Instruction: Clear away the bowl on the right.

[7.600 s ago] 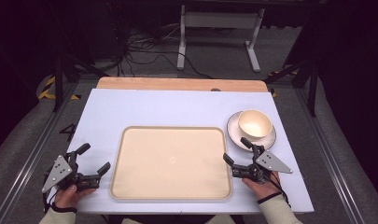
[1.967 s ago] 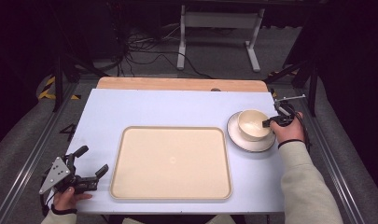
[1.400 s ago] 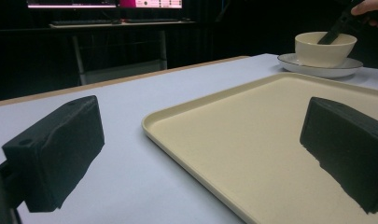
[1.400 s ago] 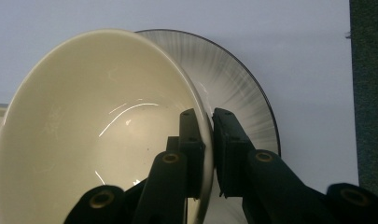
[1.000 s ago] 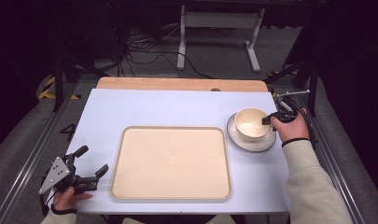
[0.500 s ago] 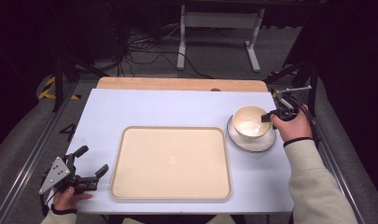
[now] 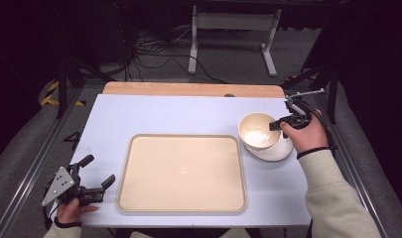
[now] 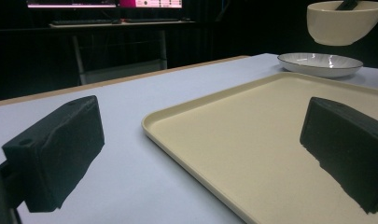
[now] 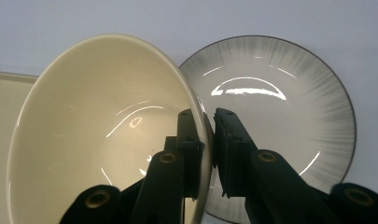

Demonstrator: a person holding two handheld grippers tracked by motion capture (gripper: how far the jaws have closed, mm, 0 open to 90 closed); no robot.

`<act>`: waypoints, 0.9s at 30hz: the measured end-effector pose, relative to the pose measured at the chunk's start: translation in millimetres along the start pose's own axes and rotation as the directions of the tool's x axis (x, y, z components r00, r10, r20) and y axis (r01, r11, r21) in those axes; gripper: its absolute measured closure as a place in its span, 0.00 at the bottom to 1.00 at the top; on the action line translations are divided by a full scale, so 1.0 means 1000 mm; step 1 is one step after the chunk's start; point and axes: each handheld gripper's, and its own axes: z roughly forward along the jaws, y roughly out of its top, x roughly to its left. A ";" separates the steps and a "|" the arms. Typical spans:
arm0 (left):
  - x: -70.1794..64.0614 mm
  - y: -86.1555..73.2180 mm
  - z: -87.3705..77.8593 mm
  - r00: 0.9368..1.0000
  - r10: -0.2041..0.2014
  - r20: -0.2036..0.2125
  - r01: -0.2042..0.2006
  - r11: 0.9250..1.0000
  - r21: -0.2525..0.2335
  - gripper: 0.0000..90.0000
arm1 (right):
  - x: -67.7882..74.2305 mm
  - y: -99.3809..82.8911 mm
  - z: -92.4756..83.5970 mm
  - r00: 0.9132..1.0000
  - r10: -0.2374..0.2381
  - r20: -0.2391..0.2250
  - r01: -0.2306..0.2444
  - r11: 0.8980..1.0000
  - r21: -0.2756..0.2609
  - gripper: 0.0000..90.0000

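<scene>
While the left hand-held gripper point(image 7: 97, 172) rests spread, the right hand-held gripper point(image 9: 209, 135) pinches the bowl point(image 9: 107, 121)

Cream bowl point(image 9: 107, 130) clamped in black right gripper point(image 9: 209, 140); beneath it, white plate point(image 9: 280, 107) with grey radial streaks, dark rim.

Right tool point(image 7: 275, 126) clamped shut at arm's reach, left tool point(image 7: 97, 171) agape near the body.

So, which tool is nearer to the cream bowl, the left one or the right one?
The right. The right tool is shut on the cream bowl, clamping its rim above the plate. The left tool sits far off, beyond the tray.
</scene>
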 end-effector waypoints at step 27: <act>0.000 0.000 0.000 1.000 -0.002 0.001 0.002 1.000 0.001 0.00 | 0.087 0.004 0.009 0.989 -0.100 -0.108 0.103 0.995 0.017 0.89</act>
